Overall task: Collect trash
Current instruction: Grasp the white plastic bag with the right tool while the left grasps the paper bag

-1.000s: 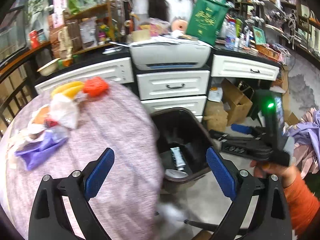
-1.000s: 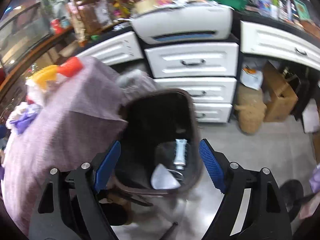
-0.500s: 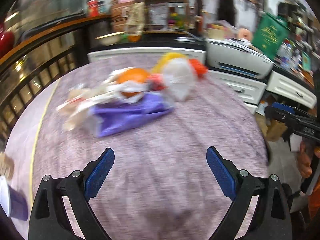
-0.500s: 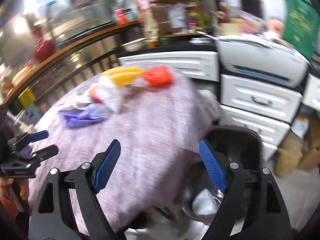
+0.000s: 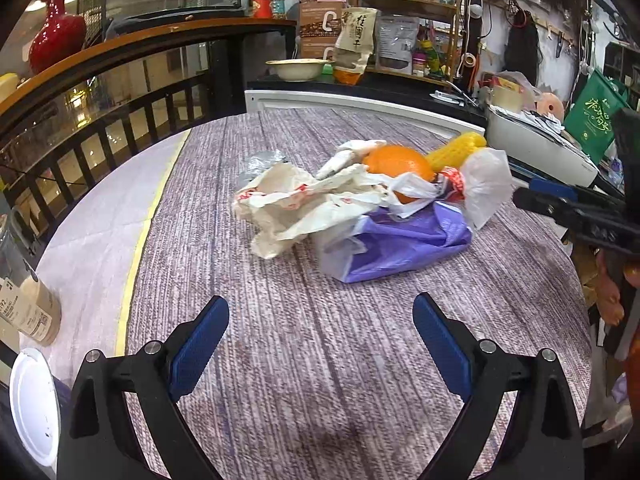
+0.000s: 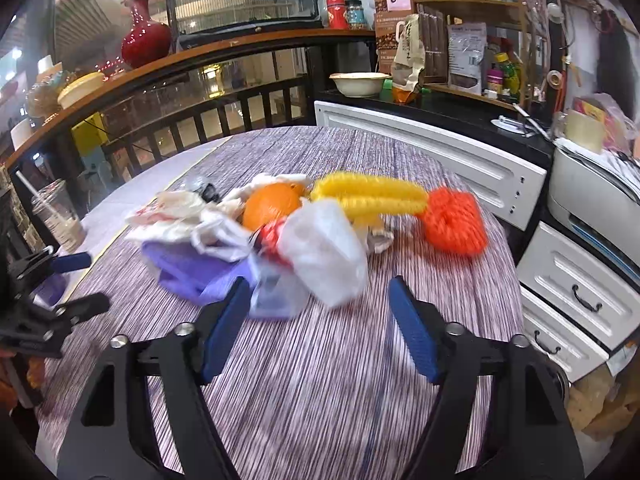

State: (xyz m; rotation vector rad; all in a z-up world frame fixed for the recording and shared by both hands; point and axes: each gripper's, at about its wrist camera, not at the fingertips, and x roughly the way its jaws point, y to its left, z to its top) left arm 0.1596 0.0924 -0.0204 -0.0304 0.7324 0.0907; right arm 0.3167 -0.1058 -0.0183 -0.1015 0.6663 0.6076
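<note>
Both grippers hang over the round counter [image 5: 280, 360] with its purple-grey woven cloth, pointed down at a heap of rubbish near the middle. The left gripper [image 5: 320, 344] has its blue pads spread wide with only bare cloth between them, and the heap lies well ahead of it. The right gripper [image 6: 316, 320] is closing its jaws, though they are still well apart and grip nothing; its left pad sits just in front of the near edge of the heap.

The heap itself is a crumpled white wrapper with red print [image 5: 296, 204], a purple plastic bag [image 5: 404, 244] partly under it, and a white plastic bag [image 6: 324, 252] bunched at the side. An orange [image 6: 272, 204] nestles in the middle of the wrappers. Behind it lie a yellow knitted piece [image 6: 368, 196] and an orange knitted piece [image 6: 454, 224], touching end to end. A drink cup with a straw [image 6: 58, 216] stands near the counter's left edge.
</note>
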